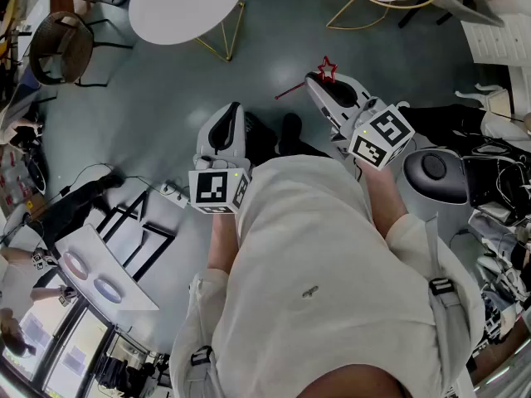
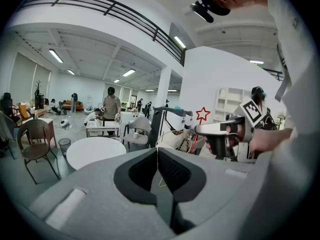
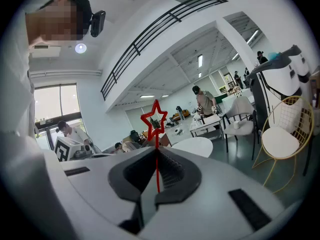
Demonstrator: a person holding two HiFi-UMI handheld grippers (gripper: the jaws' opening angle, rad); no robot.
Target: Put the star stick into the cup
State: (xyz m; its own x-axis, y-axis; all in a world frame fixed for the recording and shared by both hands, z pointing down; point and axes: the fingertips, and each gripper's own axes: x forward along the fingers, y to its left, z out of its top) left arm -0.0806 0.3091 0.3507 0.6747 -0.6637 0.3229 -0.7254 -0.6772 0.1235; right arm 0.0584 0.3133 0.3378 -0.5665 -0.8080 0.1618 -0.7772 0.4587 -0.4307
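Jaws of right gripper (image 3: 157, 151) clamp star stick (image 3: 157, 170); left gripper (image 2: 157, 151) closed, empty.

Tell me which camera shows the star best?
The right gripper view: the star stick stands large and centred, pinched by the right gripper. The head view and left gripper view show only a tiny star.

light: bright, even, from ceiling strips (image 2: 56, 55) | shadows: soft | edges: fisheye-bent, black corners | focus: mostly sharp
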